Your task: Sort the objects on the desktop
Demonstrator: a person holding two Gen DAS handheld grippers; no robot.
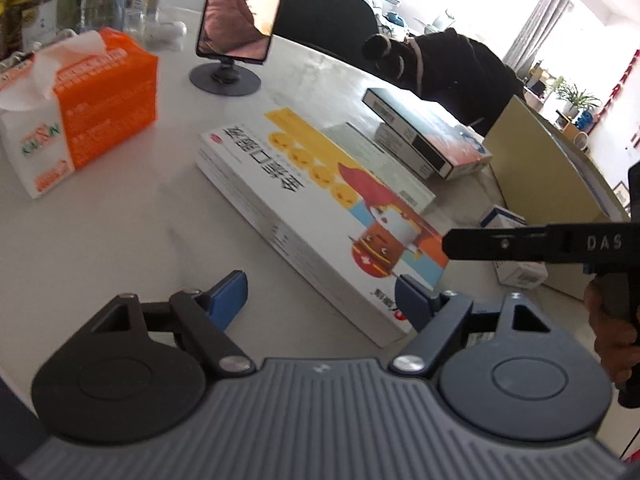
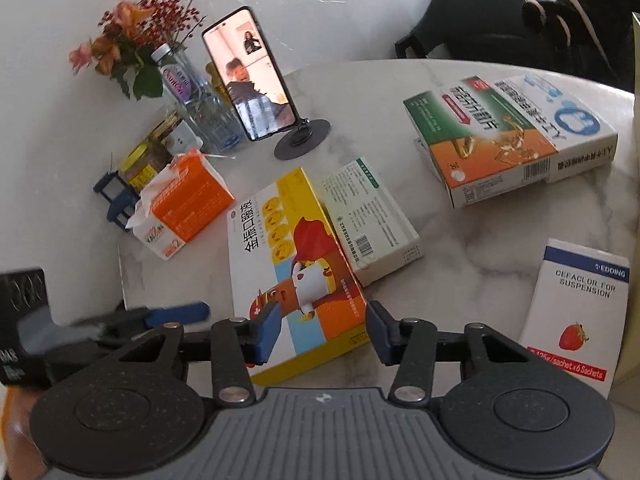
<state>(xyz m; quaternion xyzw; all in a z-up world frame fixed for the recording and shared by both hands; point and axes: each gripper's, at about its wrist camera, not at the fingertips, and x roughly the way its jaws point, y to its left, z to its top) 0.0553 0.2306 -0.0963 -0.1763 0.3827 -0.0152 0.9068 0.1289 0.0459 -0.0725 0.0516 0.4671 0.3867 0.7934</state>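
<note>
Left claw (image 1: 320, 300): wide open, empty, low over tabletop (image 1: 120, 216).
Right claw (image 2: 320, 334): wide open, empty, straddling near end of yellow cartoon box (image 2: 288, 256).
Yellow cartoon box: flat, mid-tabletop, overlapping white-green box (image 2: 372, 224).

Right tool (image 2: 322, 332) open, straddling near end of yellow box (image 2: 292, 268) on table (image 2: 460, 248).

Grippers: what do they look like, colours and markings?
Both match: a ribbed grey body, two round black discs, black linkage arms with silver pivot pins, and blue pads on the fingertips. Left gripper and right gripper show this from their own cameras. The right gripper's black side bar carries white "DAS" lettering. No cables or sleeves visible.
</note>
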